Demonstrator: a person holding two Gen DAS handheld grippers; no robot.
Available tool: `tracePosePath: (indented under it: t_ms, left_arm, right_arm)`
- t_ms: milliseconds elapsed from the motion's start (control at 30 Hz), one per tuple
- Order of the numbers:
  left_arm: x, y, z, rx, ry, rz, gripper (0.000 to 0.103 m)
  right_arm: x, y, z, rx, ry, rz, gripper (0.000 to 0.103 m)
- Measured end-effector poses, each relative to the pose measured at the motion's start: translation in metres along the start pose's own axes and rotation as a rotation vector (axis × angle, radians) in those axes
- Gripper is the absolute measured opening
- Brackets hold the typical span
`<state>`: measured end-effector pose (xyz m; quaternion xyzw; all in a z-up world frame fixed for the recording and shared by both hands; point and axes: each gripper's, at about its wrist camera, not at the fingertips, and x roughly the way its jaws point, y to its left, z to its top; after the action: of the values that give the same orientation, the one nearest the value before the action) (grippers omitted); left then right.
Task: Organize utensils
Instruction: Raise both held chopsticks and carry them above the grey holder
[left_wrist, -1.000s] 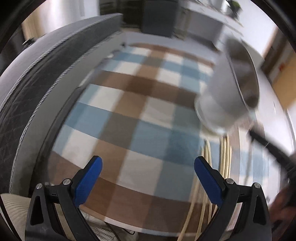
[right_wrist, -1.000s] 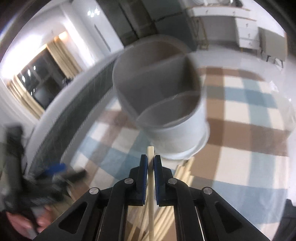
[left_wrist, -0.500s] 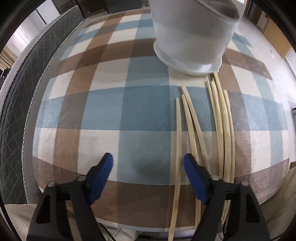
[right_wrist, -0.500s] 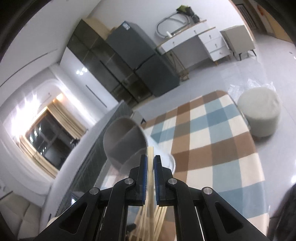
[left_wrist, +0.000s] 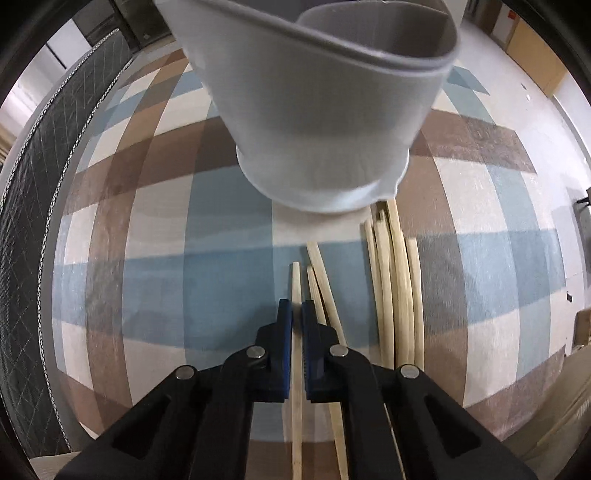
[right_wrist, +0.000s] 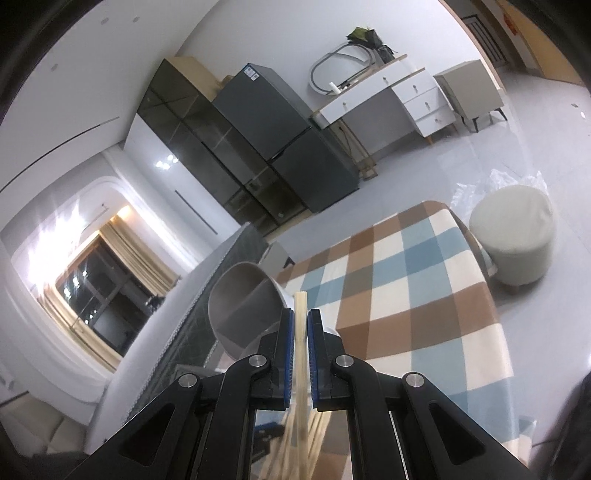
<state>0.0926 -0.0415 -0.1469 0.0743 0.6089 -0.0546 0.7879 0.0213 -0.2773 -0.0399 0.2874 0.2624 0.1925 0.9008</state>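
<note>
A grey divided utensil holder (left_wrist: 317, 110) stands on the checked tablecloth (left_wrist: 147, 277). Several pale wooden chopsticks (left_wrist: 391, 288) lie in front of it. My left gripper (left_wrist: 296, 308) is shut on one chopstick (left_wrist: 295, 280) that lies on the cloth, pointing at the holder. My right gripper (right_wrist: 301, 314) is shut on another chopstick (right_wrist: 301, 306) and holds it raised, above and behind the holder (right_wrist: 243, 306), with more chopsticks (right_wrist: 291, 443) showing below it.
A dark quilted sofa edge (left_wrist: 26, 206) runs along the left of the table. Across the room are a beige round stool (right_wrist: 517, 240), a grey fridge (right_wrist: 288, 140) and a white dresser (right_wrist: 391, 99).
My left gripper has moved closer to the holder and shut on a chopstick lying on the cloth. My right gripper has stayed raised with its chopstick.
</note>
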Motion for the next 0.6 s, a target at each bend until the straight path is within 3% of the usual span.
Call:
tracePosePath:
  t_ms: [100, 367, 467, 600]
  left_arm:
    - [-0.011, 0.014, -0.007, -0.080, -0.036, -0.043, 0.001]
    - [-0.091, 0.052, -0.048, -0.216, -0.331, -0.097, 0.001]
    - [-0.109, 0.055, -0.052, -0.230, -0.383, -0.125, 0.001]
    - [-0.115, 0.052, -0.050, -0.219, -0.396, -0.137, 0.001]
  right_arm:
    - [-0.001, 0.001, -0.001, -0.023, -0.004, -0.010, 0.006]
    - [-0.006, 0.026, -0.014, -0.130, -0.013, -0.003, 0.006]
    - [-0.010, 0.039, -0.020, -0.167, -0.030, 0.004, 0.006]
    - [-0.013, 0.055, -0.030, -0.222, -0.031, 0.007, 0.006]
